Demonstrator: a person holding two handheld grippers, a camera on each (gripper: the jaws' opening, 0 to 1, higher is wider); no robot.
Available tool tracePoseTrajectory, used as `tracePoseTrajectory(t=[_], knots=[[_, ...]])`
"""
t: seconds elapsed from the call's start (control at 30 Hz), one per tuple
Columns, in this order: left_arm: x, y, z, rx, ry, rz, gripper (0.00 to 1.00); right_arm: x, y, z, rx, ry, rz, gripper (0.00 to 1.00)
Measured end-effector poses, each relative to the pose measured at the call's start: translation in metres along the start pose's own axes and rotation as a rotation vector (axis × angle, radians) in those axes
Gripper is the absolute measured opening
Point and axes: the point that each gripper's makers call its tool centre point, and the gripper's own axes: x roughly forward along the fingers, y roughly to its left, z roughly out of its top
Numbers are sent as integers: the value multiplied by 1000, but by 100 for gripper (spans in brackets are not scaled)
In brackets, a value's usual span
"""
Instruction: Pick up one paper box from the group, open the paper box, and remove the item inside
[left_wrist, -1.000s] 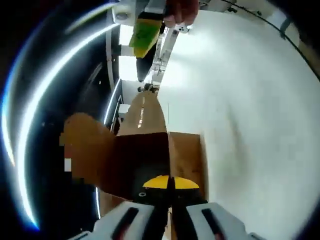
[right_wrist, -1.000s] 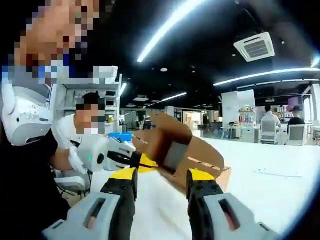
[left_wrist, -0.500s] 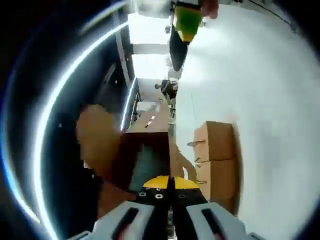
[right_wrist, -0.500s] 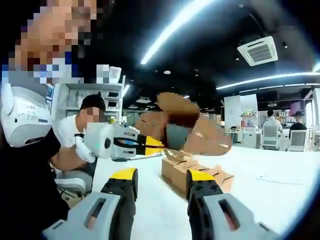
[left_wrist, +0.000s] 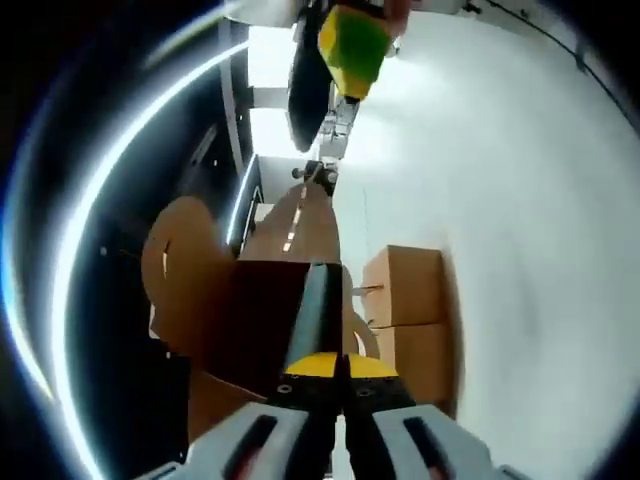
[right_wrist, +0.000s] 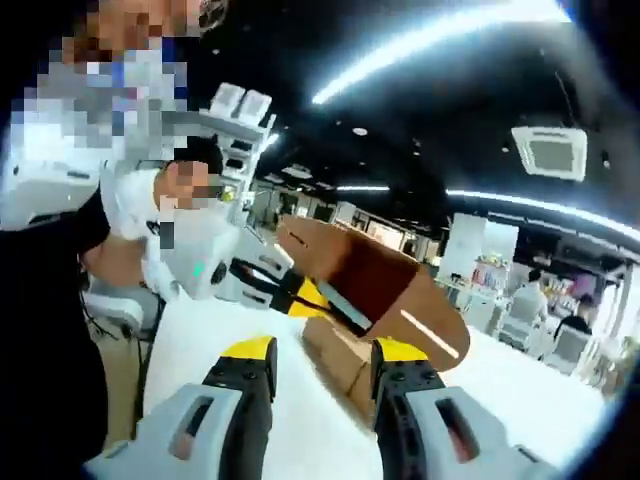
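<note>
Brown cardboard dominates the left gripper view: an opened paper box is held up off the white surface, its flaps spread and its dark interior facing the camera, with a grey item standing in the opening. The left hand-held gripper has its yellow-tipped jaws pressed together on the box's near edge. Two closed paper boxes lie side by side on the surface just beside the held one. The right hand-held gripper enters at the top of the view, well apart from the box. In the right gripper view, the right hand-held gripper has its jaws apart with nothing between them. Beyond them the left hand-held gripper holds the opened paper box above the surface, the grey item showing in its mouth, and the closed paper boxes rest below.
</note>
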Motion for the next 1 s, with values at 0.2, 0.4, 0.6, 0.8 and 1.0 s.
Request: tracePoseTrajectory(t=[0.2,0.4,0.6,0.8,1.0], knots=[[1,-3,2,-24,-9,-9,3,19,-1,9,-268,62,-70,30],[1,-22,13,-77,-44,-74,3,36,7,3,-452,153,-73,26],[8,-24,10,-72,-65,-85,3,46,5,-6,-486,218,-72,23],[8,-22,8,-69,-65,-86,3,50,10,-12,-540,277,-47,20],[-30,-23,30,-49,-9,-79,3,58,12,-15,-538,298,-22,20]])
